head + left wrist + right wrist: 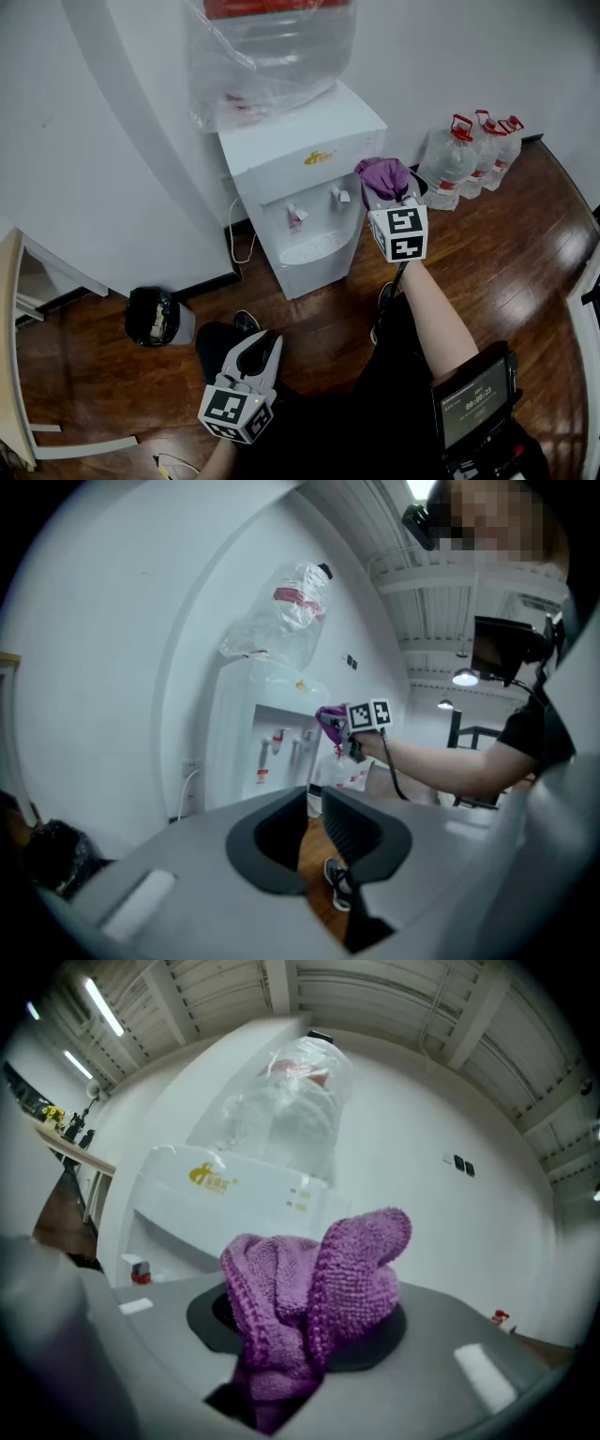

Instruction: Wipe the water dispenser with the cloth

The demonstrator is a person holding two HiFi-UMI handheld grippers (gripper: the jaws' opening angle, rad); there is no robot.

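Pinching purple cloth (314,1297) in right gripper (389,195) beside water dispenser (300,141), with left gripper (264,342) barely ajar and empty: press flat, sweep evenly

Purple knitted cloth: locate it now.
The purple knitted cloth is bunched in the right gripper, head view right of centre, beside the white water dispenser.

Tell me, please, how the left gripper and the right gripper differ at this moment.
The right gripper is clamped on a bunched purple cloth. The left gripper holds nothing, and its jaws stand only narrowly apart. The right gripper is raised close beside the water dispenser, while the left gripper sits low and well back from it. Both carry a cube with square markers.
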